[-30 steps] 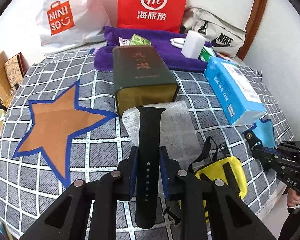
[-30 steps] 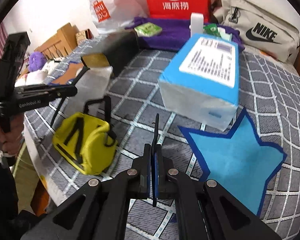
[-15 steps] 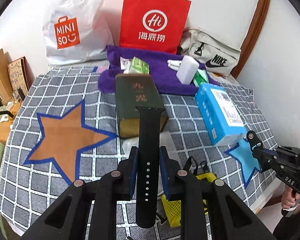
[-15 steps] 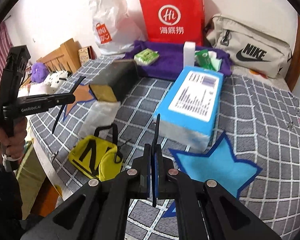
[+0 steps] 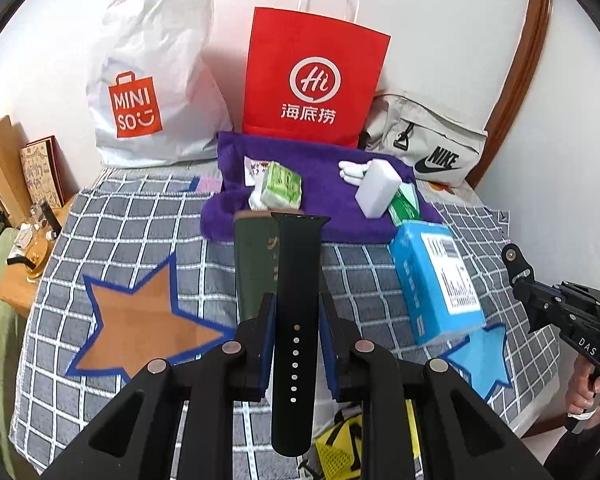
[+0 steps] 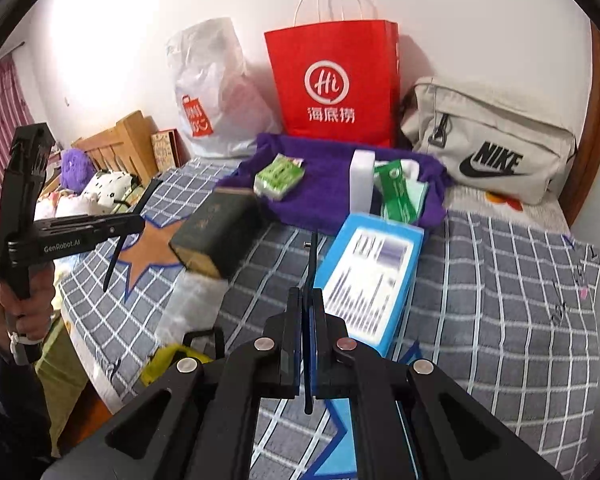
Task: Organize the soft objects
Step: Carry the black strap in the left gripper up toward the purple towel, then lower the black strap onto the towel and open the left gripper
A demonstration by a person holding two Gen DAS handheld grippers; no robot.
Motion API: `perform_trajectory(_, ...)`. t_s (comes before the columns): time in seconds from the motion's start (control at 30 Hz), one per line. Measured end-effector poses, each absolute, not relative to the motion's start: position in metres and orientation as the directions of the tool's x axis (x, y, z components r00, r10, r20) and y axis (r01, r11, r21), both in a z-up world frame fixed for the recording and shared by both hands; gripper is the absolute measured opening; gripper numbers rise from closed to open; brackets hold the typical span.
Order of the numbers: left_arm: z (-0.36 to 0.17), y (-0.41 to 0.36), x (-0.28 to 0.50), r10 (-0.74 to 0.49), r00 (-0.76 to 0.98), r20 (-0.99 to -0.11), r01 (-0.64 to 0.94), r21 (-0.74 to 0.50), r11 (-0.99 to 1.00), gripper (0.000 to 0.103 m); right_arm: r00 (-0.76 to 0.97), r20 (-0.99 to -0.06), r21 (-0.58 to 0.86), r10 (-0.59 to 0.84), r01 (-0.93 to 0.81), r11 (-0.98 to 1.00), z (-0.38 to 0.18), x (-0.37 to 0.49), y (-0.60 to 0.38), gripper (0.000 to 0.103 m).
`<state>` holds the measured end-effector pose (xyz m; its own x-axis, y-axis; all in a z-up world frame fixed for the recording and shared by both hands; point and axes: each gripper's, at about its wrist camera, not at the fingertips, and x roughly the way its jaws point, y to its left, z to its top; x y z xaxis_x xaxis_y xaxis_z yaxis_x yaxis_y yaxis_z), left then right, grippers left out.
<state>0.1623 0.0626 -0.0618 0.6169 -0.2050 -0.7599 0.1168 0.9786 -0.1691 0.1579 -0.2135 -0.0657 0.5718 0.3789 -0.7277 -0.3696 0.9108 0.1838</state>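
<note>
With both grippers lifted clear of the bed since a second ago, the left wrist view shows the left gripper (image 5: 297, 332) clamped across a black watch strap (image 5: 296, 312), flat side up, above the green box (image 5: 256, 268) and checked blanket (image 5: 140, 216); in the right wrist view, the right gripper (image 6: 308, 320) pinches the other strap half (image 6: 310, 280) edge-on, jaws together. Both halves appear ready for carrying to a sorting spot

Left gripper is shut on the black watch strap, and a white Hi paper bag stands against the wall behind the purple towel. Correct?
Not quite: the Hi paper bag is red, not white, as the left wrist view shows. The left gripper is indeed shut on the black watch strap, and the bag stands against the wall behind the purple towel.
</note>
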Motion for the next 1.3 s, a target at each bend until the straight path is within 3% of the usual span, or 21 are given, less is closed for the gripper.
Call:
perform_trajectory(0.8,-0.048,0.071,0.27,-0.203,0.631,-0.749,0.078,-0.199,0.977,0.02,0.615,-0.695,0.211,0.373,-0.322,0.923,-0.05,0.28,-0.224,0.003)
perform_trajectory(1.3,-0.062,0.076,0.334,-0.211,0.605,-0.768,0.047,-0.231,0.972,0.02,0.604,-0.711,0.232,0.36,-0.283,0.931,-0.071,0.36,-0.225,0.003)
